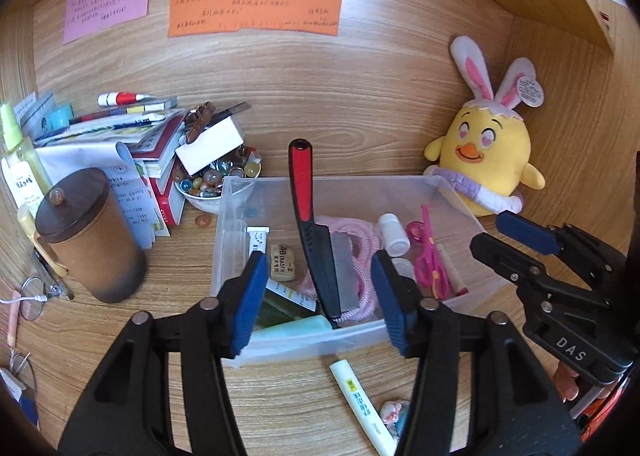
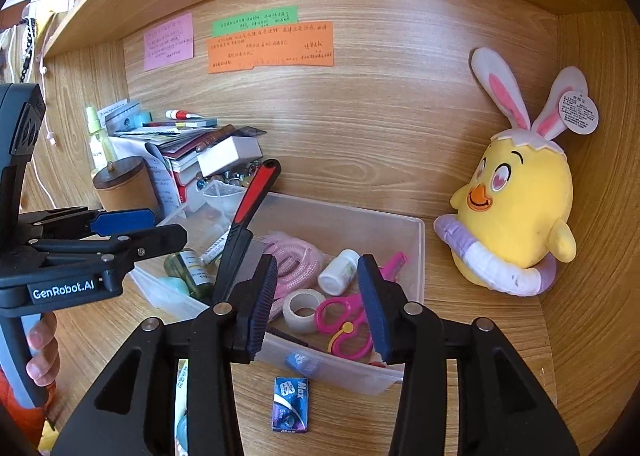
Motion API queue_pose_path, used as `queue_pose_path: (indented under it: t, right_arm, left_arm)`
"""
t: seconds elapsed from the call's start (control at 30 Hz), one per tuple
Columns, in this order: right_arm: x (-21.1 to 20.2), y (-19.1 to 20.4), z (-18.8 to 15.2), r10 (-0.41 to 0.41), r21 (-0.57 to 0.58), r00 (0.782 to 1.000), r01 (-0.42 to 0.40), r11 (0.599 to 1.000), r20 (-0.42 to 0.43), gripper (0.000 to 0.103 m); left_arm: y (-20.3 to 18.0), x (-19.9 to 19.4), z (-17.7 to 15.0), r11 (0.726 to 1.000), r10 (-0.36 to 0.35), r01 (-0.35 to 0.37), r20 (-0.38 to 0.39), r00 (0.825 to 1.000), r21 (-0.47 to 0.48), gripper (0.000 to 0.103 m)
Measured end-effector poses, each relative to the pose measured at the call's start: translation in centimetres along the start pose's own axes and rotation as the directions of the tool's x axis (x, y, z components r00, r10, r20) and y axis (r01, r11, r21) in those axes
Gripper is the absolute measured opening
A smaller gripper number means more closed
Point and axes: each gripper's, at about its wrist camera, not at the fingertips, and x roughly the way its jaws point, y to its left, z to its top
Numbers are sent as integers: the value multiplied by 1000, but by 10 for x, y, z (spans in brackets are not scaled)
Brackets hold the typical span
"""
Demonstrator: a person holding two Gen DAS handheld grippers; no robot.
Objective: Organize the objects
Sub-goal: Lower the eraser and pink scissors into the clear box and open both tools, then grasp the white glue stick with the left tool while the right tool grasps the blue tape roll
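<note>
Clutter is what we are sorting into the clear plastic bin, which sits at the middle of the wooden desk, at six o'clock from the coloured notes. Our left gripper hovers over the bin's near wall with its blue pads spread wide and nothing between them; our right gripper hangs just as open above the bin's right half. The red-and-black knife worries us most: it leans steeply, its handle poking past the far rim toward twelve o'clock, so a nudge from either gripper could tip it out or drive its point into the pink rope. The bin's smooth, thin walls look light, and we judge that a bump could slide it across the desk. Still outside lie a slim white tube at six o'clock of the bin and a glossy blue packet, flat and probably hard to pinch off the wood. Inside we see pink scissors, a roll of translucent tape, a white bottle and a tan eraser. At two o'clock the plush chick sits soft and rounded against the back panel.
</note>
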Motion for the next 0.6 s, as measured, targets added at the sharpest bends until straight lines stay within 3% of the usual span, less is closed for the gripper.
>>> queue_pose_path:
  t: [0.2,0.43,0.6]
  right_arm:
    - [-14,3,-10,24,-4,1000,-24,1000,-1,46]
    - [-17,12,-36,109,20,992,-108,994,-63,46]
    - [-12,30,-61,175,5,975,-176,984,-137,46]
  left_arm:
    - [-6,-14,-8,1000,-7,7,9,1000,13,77]
    - [0,-9,-31,1000,5,-4,-68,998,11,78]
    - [9,-3,-51,1000,21,-20,-126,992,9,78]
